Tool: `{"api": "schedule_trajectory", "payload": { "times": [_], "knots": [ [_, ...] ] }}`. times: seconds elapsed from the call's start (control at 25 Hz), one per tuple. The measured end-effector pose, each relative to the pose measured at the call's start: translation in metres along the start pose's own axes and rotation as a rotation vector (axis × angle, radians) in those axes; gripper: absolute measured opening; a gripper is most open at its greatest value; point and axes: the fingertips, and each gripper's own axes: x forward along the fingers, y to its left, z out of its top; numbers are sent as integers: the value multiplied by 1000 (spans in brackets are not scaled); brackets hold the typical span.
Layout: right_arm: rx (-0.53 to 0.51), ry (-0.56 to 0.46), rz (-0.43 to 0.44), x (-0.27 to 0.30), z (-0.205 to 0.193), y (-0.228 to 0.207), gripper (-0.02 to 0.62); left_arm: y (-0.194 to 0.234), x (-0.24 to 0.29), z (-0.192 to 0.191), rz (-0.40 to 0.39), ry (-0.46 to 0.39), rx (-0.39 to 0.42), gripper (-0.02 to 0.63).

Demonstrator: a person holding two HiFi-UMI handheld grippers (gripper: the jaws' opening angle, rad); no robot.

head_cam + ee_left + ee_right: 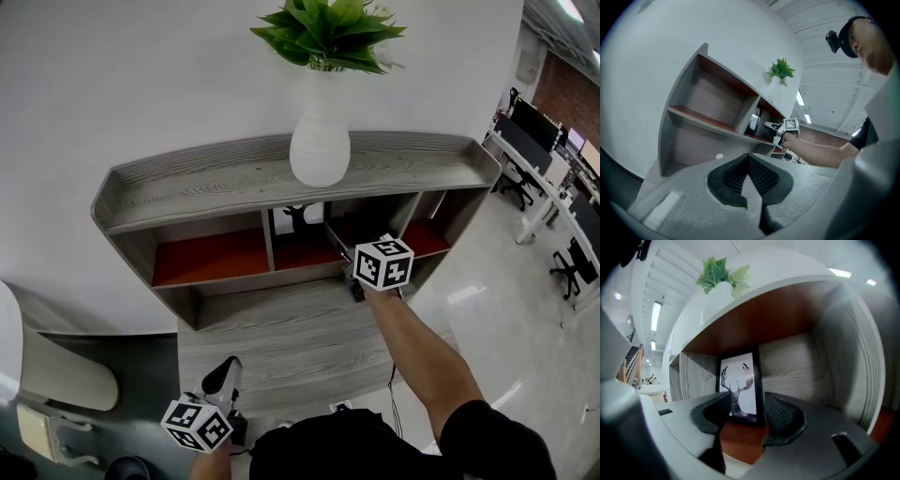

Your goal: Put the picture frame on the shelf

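Observation:
The picture frame (740, 387), black-edged with a deer silhouette, stands upright on the red floor of the shelf's middle compartment (298, 217), against the back wall. My right gripper (747, 411) is open just in front of it, and neither pad touches the frame. In the head view the right gripper (339, 246) reaches into that compartment of the grey wooden shelf (216, 183). My left gripper (225, 377) hangs low at the near left, shut and empty (747, 174). The left gripper view also catches the frame (754, 123) from the side.
A white vase (320, 141) with a green plant (328, 30) stands on the shelf top. The left compartment (211, 255) and right compartment (424, 236) have red floors. A lower wooden ledge (281, 328) juts out below. Office desks and chairs (544, 178) are at the right.

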Motion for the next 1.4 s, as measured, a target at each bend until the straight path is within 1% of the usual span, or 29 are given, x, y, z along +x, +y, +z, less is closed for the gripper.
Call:
{"api": "schedule_trajectory", "payload": {
  "times": [0.04,0.08,0.16,0.44,0.72,1.08,1.4],
  "knots": [
    [9,-7,5,-6,0,4,221,0,0,0,-8,3,3,9],
    [20,-15,9,-12,0,8,192,-1,0,0,-17,7,6,9],
    [36,-31,12,-26,0,17,99,-2,0,0,-37,16,14,9],
    [57,-48,12,-66,-7,46,29,-10,1,5,-125,39,47,8],
    [68,-70,-12,-99,-8,62,15,-12,-6,2,-172,57,64,9],
    [10,-79,-15,-134,-5,95,15,-18,-13,-9,-209,79,75,8],
    [58,-100,-16,-156,-11,108,15,-21,-17,-10,-206,74,100,9]
  ]
}}
